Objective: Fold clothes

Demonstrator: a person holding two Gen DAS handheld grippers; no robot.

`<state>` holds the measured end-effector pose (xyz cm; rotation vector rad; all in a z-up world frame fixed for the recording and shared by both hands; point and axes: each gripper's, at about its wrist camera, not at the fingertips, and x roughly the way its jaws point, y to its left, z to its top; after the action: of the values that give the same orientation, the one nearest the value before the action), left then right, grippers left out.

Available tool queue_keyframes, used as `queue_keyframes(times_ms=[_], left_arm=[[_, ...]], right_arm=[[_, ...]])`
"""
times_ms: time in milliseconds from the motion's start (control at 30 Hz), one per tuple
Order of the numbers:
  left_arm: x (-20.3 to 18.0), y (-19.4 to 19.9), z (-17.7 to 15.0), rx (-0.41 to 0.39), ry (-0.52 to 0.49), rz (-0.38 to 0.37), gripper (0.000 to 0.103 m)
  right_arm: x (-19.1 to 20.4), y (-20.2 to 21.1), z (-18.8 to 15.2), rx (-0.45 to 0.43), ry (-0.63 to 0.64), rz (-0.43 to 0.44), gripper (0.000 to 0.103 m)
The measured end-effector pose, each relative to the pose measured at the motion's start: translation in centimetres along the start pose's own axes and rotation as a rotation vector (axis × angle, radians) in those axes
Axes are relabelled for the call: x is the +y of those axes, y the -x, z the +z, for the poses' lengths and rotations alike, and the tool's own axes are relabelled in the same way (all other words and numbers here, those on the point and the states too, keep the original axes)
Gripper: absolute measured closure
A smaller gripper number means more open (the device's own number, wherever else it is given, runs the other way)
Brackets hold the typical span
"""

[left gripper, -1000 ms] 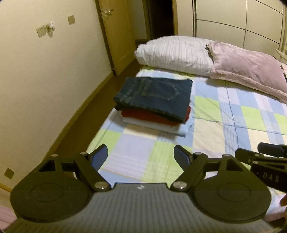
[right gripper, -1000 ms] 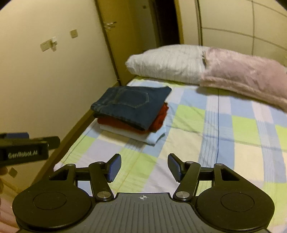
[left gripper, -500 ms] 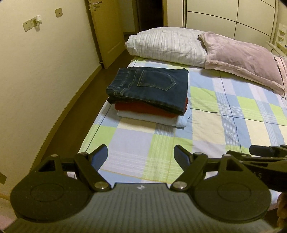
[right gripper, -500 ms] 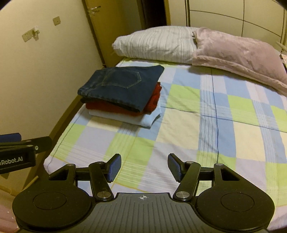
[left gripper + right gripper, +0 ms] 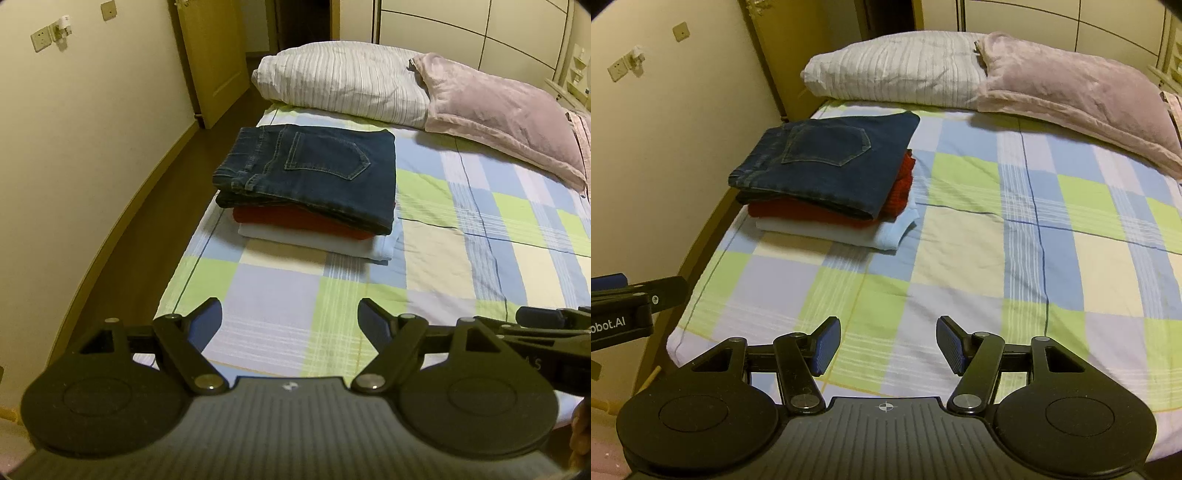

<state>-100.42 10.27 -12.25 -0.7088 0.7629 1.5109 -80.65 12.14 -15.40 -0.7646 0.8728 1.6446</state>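
A stack of folded clothes lies on the bed's left side: dark blue jeans point(image 5: 317, 173) on top, a red garment point(image 5: 295, 220) under them, a white garment point(image 5: 317, 243) at the bottom. The stack also shows in the right wrist view, with the jeans point(image 5: 827, 162) on top. My left gripper point(image 5: 290, 319) is open and empty above the near edge of the bed. My right gripper point(image 5: 888, 341) is open and empty, also near the bed's front edge. Each gripper shows at the side of the other's view.
The bed carries a checked sheet point(image 5: 1015, 236) in green, blue and cream. A striped white pillow point(image 5: 343, 85) and a pink pillow point(image 5: 506, 110) lie at the head. A wall point(image 5: 74, 166) and strip of floor point(image 5: 147, 206) run along the left. A door point(image 5: 210, 55) stands beyond.
Both grippers have tilted down and moved a little nearer to the bed, so the stack sits lower and larger in view. The jaws stay open. The clothes have not moved.
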Motion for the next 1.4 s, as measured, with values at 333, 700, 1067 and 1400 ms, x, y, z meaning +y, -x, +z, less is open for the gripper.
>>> queue_keyframes(times_ms=[333,700,1067,1400], left_arm=[[1.4,-2.4,1.1,0.03,-0.02,-0.026,0.025],[3.8,-4.1,2.4,0.071,-0.024,-0.038,0.025],[6.1,-6.1,3.6,0.099,-0.034,-0.045,0.025],[7.2,-8.3,3.6,0.122,-0.049,-0.07,0.025]], right_arm=[[1.3,-2.1,1.2,0.023,-0.003,-0.018,0.042],[3.3,-4.0,2.7,0.066,-0.015,-0.032,0.042],[5.4,-5.7,3.9,0.093,-0.038,-0.049,0.042],[6.4,-7.5,3.9,0.108,-0.053,-0.079,0.042]])
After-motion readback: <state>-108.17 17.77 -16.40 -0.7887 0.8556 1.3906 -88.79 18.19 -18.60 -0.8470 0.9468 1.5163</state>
